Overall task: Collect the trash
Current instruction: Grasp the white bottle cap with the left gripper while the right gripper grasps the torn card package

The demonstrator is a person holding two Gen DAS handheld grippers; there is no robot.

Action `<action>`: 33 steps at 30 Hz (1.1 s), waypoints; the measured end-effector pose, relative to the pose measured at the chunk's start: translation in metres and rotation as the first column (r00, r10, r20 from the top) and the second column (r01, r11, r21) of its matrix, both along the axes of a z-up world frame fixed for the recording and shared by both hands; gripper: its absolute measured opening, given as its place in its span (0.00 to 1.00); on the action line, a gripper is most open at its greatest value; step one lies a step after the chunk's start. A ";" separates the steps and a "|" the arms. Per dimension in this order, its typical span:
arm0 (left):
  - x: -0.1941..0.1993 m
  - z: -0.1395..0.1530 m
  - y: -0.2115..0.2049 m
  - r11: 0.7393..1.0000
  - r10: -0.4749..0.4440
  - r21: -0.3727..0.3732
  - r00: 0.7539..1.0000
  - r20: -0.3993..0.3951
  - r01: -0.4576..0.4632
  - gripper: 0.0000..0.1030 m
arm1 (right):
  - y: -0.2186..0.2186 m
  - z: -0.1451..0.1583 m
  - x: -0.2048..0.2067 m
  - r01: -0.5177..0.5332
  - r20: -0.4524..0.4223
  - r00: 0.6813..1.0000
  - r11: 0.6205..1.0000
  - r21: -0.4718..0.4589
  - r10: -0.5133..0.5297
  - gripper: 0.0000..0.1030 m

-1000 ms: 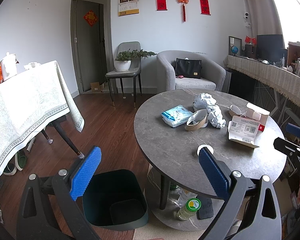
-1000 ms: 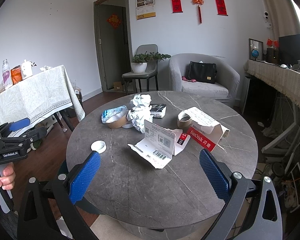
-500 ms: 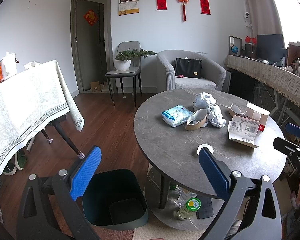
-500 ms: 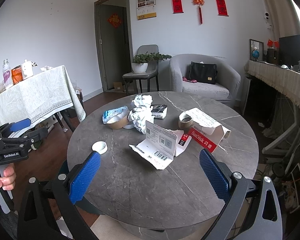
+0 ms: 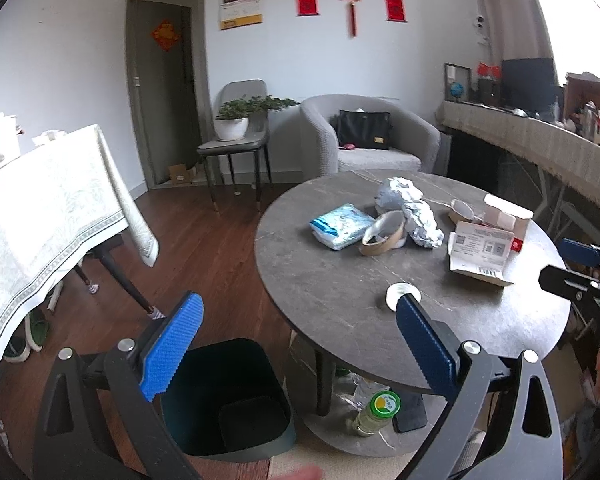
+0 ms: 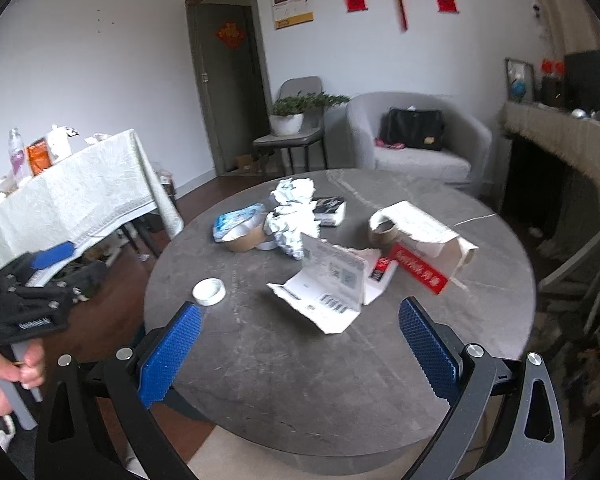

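I am judging that the collecting is barely under way: the bin (image 5: 224, 396), at the bottom centre of the left wrist view, is showing only a dark inside with nothing I can make out in it, and all the rubbish is lying on the round table (image 6: 260, 380).

I am holding the left gripper (image 5: 296, 332) with its blue pads wide apart and nothing between them, low in the frame above the bin and the table's near edge. The right gripper (image 6: 300, 340) is likewise spread and holding nothing, hanging over the table's near edge at the bottom of its view.

In the middle of the right wrist view I am seeing a torn-open white box (image 6: 324, 292) with barcodes, a red-and-white carton (image 6: 424, 248) gaping beside it, two wads of crumpled paper (image 6: 292, 216), a tape ring (image 6: 242, 236), a blue-and-white packet (image 6: 232, 220) and, lower left, a small white lid (image 6: 209, 291). All of it is left to bin.
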State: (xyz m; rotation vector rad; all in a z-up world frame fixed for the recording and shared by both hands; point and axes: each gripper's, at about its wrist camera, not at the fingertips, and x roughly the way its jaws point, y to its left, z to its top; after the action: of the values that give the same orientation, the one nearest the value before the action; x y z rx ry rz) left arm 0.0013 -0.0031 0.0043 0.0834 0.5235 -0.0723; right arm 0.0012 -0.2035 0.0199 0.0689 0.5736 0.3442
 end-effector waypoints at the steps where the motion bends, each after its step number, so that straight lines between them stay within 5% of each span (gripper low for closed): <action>1: 0.002 -0.001 -0.001 1.000 -0.012 -0.004 1.000 -0.001 0.012 0.93 | 0.001 0.001 0.001 -0.001 0.001 1.000 1.000 0.001 0.001 0.95; 10: 0.030 -0.016 -0.026 0.980 -0.201 -0.026 0.975 -0.096 0.199 0.63 | -0.002 0.000 0.023 -0.023 -0.031 0.999 0.999 -0.040 0.022 0.71; 16: 0.053 -0.032 -0.045 0.956 -0.291 -0.019 0.945 -0.152 0.292 0.59 | -0.011 -0.005 0.045 -0.046 -0.083 0.996 0.997 -0.058 0.042 0.56; 33: 0.086 -0.055 -0.063 0.916 -0.400 -0.049 0.892 -0.210 0.399 0.46 | -0.001 -0.020 0.093 -0.111 -0.148 0.985 0.987 -0.117 0.093 0.42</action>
State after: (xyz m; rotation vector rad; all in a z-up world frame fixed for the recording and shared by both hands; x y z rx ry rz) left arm 0.0878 -0.0657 -0.0510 0.1799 0.7186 -0.4917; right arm 0.0945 -0.2041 -0.0002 -0.0574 0.7406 0.4047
